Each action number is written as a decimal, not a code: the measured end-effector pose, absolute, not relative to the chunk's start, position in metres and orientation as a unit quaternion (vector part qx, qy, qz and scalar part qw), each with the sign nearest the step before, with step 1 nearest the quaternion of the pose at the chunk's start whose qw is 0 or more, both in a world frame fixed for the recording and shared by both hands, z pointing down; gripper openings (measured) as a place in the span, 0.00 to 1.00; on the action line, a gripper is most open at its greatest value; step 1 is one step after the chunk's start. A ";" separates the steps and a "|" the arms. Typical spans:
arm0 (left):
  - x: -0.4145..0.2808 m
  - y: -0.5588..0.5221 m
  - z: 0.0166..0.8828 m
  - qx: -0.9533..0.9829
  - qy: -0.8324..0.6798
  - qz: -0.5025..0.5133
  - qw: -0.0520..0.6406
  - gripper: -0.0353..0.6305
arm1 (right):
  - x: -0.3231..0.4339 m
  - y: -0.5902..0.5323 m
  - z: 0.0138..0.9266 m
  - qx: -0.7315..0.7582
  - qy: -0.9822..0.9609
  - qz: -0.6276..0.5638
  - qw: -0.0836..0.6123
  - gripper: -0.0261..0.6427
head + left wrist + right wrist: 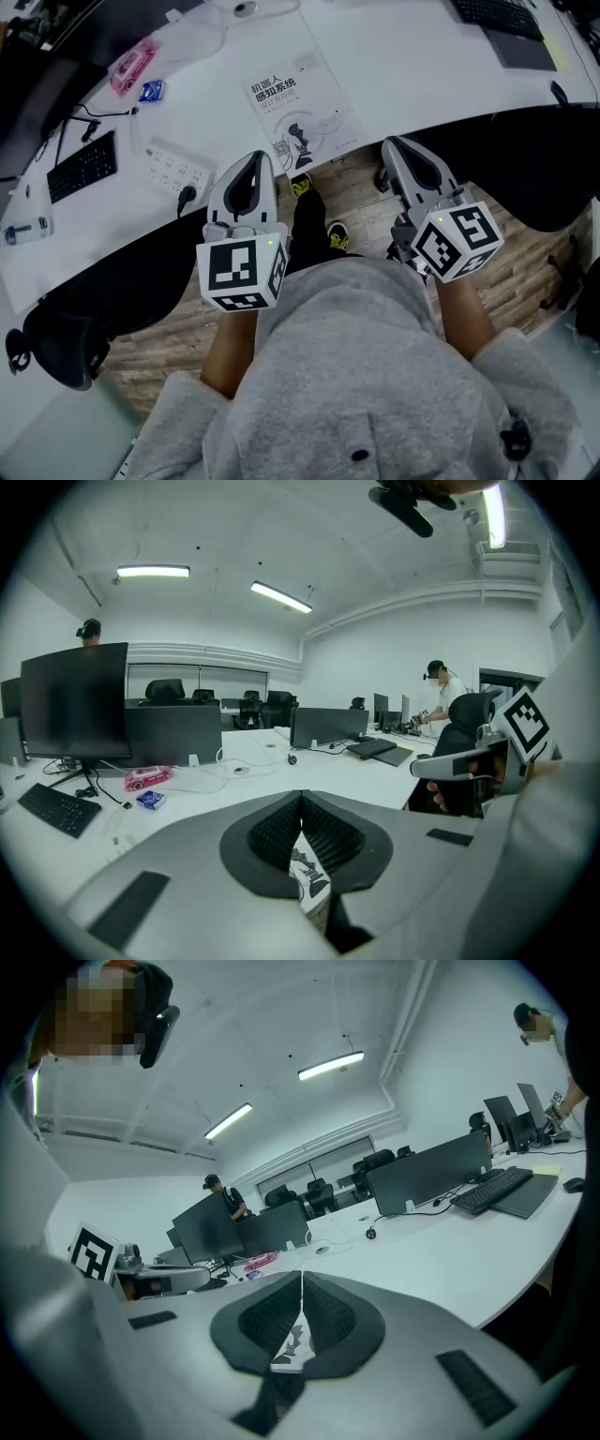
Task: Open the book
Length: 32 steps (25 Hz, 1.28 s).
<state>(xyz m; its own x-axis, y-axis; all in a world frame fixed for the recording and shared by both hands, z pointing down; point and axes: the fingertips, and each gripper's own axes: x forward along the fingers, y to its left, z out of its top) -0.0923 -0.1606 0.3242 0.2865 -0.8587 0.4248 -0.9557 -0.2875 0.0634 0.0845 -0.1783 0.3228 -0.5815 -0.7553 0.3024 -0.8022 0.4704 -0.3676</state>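
Note:
The book (300, 108) lies closed on the white desk (422, 66), its pale cover with dark print and a chess-piece picture facing up, close to the desk's curved front edge. My left gripper (254, 159) hangs just off that edge, below the book's near left corner, jaws together with nothing in them. My right gripper (397, 145) is off the edge to the book's right, also shut and empty. In the left gripper view, a strip of the book (310, 877) shows below the closed tips of the left gripper (301, 799). The right gripper view shows the book (289, 1344) under the right gripper (301, 1277).
A white power strip (174, 169) and a black keyboard (82, 167) lie left of the book, with a pink packet (131, 64) and a small blue item (151, 91) farther back. Another keyboard (497, 14) is at far right. A black chair (66, 347) stands at lower left.

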 end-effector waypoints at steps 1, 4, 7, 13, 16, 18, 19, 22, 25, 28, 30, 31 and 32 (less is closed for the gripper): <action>-0.093 -0.162 0.327 0.787 -0.576 0.158 0.157 0.07 | 0.084 -0.180 0.325 0.455 -0.855 0.243 0.050 0.08; -0.095 -0.169 0.333 0.786 -0.573 0.164 0.162 0.07 | 0.082 -0.185 0.332 0.455 -0.853 0.248 0.057 0.08; -0.098 -0.176 0.340 0.784 -0.573 0.170 0.168 0.07 | 0.080 -0.190 0.338 0.455 -0.851 0.254 0.062 0.08; -0.097 -0.182 0.354 0.785 -0.565 0.177 0.183 0.07 | 0.076 -0.193 0.346 0.450 -0.850 0.265 0.064 0.08; -0.098 -0.186 0.361 0.785 -0.562 0.179 0.190 0.07 | 0.074 -0.196 0.352 0.451 -0.849 0.266 0.072 0.08; -0.098 -0.188 0.368 0.785 -0.559 0.181 0.197 0.07 | 0.075 -0.197 0.359 0.453 -0.845 0.272 0.080 0.08; -0.098 -0.190 0.371 0.785 -0.557 0.184 0.201 0.07 | 0.076 -0.197 0.362 0.455 -0.843 0.277 0.083 0.08; -0.098 -0.193 0.383 0.785 -0.550 0.191 0.212 0.07 | 0.076 -0.199 0.374 0.450 -0.839 0.292 0.091 0.08; -0.100 -0.195 0.398 0.781 -0.547 0.200 0.226 0.07 | 0.074 -0.199 0.389 0.440 -0.838 0.307 0.102 0.08; -0.100 -0.198 0.418 0.777 -0.541 0.212 0.243 0.07 | 0.076 -0.201 0.406 0.436 -0.830 0.328 0.113 0.08; -0.101 -0.201 0.431 0.774 -0.538 0.219 0.252 0.07 | 0.077 -0.203 0.416 0.435 -0.825 0.341 0.118 0.09; -0.101 -0.203 0.437 0.773 -0.536 0.222 0.256 0.07 | 0.078 -0.204 0.421 0.435 -0.823 0.346 0.119 0.10; -0.101 -0.205 0.443 0.772 -0.534 0.225 0.260 0.07 | 0.079 -0.205 0.425 0.436 -0.820 0.350 0.120 0.11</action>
